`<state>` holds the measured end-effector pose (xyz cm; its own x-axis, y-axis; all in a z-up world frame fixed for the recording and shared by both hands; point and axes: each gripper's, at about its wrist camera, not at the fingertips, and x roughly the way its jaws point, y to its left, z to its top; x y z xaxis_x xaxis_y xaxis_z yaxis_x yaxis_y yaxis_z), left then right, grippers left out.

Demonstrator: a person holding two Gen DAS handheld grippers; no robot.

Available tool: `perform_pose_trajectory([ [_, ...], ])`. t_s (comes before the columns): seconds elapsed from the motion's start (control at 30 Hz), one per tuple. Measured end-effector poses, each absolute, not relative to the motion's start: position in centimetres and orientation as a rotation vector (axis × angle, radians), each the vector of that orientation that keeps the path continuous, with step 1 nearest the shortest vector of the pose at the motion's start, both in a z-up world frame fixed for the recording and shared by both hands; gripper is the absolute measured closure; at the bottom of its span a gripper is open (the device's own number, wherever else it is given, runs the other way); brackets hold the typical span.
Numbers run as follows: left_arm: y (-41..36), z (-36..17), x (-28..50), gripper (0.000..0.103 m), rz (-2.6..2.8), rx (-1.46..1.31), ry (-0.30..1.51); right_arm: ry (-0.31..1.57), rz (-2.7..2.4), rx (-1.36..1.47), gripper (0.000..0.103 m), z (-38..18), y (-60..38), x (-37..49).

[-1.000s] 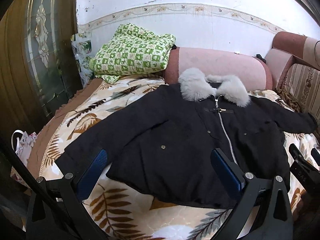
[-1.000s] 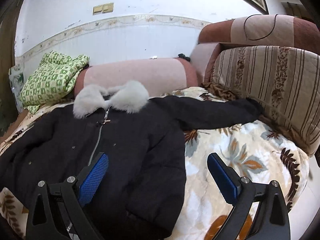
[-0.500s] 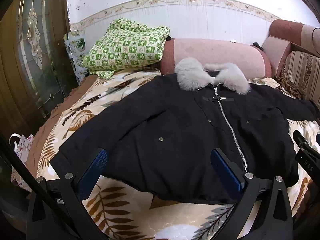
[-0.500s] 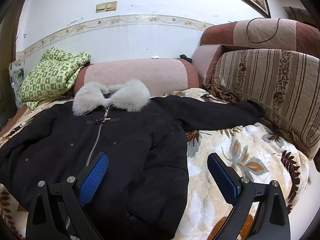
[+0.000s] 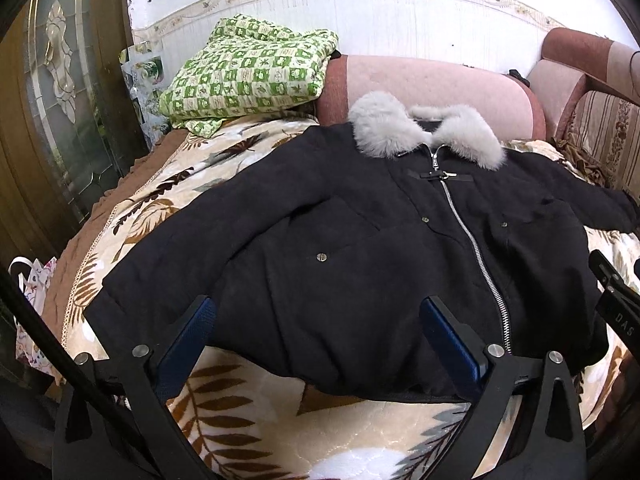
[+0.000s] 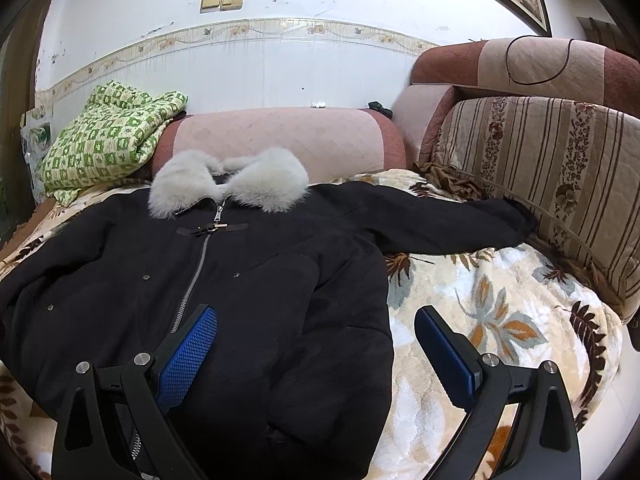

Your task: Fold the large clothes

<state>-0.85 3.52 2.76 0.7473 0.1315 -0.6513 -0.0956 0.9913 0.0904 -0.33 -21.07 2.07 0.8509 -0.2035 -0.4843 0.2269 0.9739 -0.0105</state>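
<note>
Black jacket (image 5: 360,248) is lying front-up and zipped on the leaf-print blanket (image 5: 224,412), spreading out ahead of both tools. Grey fur collar (image 5: 424,132) is sitting at the far end, touching the pink bolster (image 5: 432,88). One sleeve (image 6: 448,224) is stretching away to the right of the right hand-held gripper (image 6: 316,344), its cuff reaching the striped cushion (image 6: 540,168). Left hand-held gripper (image 5: 316,332) is hovering over the near hem, jaws spread wide, holding nothing. Right hand-held gripper is likewise spread and empty, its left finger over the jacket's near corner, its right finger over bare blanket. Green checked bundle (image 5: 248,76) is resting far ahead to the left, beside the bolster. Wall switches (image 6: 222,1) are showing above.
</note>
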Motion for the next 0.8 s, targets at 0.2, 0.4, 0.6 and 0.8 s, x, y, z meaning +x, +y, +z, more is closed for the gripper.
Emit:
perform_pose_trajectory([
  [0.2, 3.4, 2.1, -0.7, 0.009, 0.118, 0.065, 0.731, 0.508, -0.229, 0.051, 0.002, 2.0, -20.9, -0.1],
  [0.4, 3.5, 1.7, -0.5, 0.015, 0.124, 0.070, 0.744, 0.512, -0.230, 0.058, 0.002, 1.9, -20.9, -0.1],
  [0.6, 4.3, 1.2, -0.2, 0.017, 0.113, 0.016, 0.782, 0.518, -0.228, 0.055, 0.002, 1.8, -20.7, 0.1],
  [0.8, 4.9, 0.6, 0.2, 0.017, 0.169, 0.080, 0.802, 0.521, -0.227, 0.056, 0.002, 1.7, -20.7, 0.2],
])
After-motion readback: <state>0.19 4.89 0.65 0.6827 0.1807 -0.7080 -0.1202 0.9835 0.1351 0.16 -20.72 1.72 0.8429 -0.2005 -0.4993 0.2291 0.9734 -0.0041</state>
